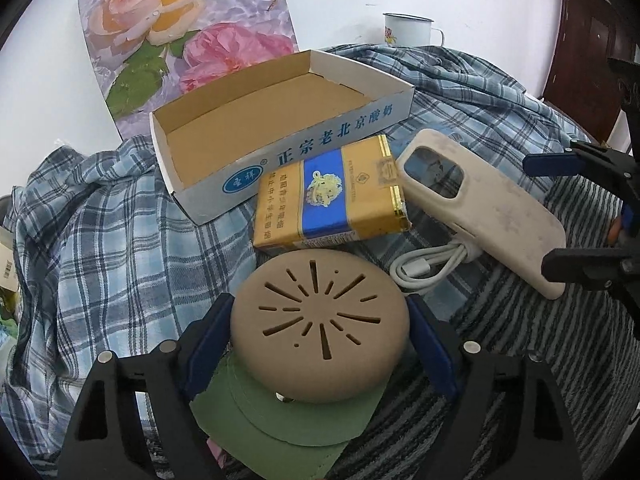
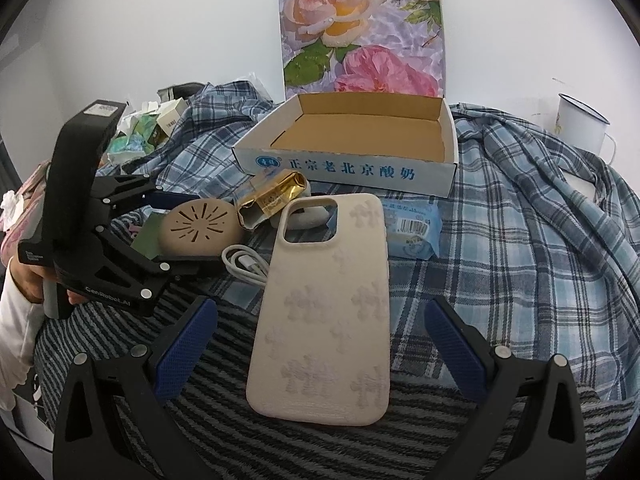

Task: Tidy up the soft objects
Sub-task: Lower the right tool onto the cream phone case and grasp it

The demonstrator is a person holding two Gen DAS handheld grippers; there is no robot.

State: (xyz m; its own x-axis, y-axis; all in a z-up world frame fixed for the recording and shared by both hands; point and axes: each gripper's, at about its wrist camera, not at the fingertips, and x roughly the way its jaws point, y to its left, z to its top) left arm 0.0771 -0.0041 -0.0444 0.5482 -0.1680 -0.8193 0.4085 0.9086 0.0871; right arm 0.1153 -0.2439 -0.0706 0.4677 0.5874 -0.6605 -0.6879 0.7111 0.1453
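Soft tan round pad (image 1: 320, 328), pierced with radiating slits, sits between the blue fingertips of the left gripper (image 1: 320, 344), the pads (image 1: 208, 336) close against its sides; whether they press it I cannot tell for sure, though they look to be touching. A green cap (image 1: 280, 424) lies under it. In the right wrist view the same gripper (image 2: 188, 232) reaches in from the left around the pad (image 2: 200, 228).

Right gripper (image 2: 320, 344) stands wide, holding nothing, its fingers on either side of the cream phone case (image 2: 324, 320) without touching it. The case lies on a striped grey cloth (image 2: 200, 360), its top end over a coiled white cable (image 2: 246, 266).

Behind these, on a blue plaid shirt (image 1: 120, 240), is an empty cardboard tray (image 1: 396, 92) with room inside; its white front wall reads 正宗老北京酸奶 in blue. A yellow and blue cigarette pack (image 1: 328, 196) lies just in front of the tray, touching the case's edge in the left view; small Chinese print runs down its side, too fine to read. A blue tissue packet (image 2: 412, 232) with a barcode lies right of the case. A rose-print board (image 1: 188, 32) leans on the wall, and an enamel mug (image 2: 580, 124) stands at the far right edge. The left gripper's body bears "GenRobot.AI".
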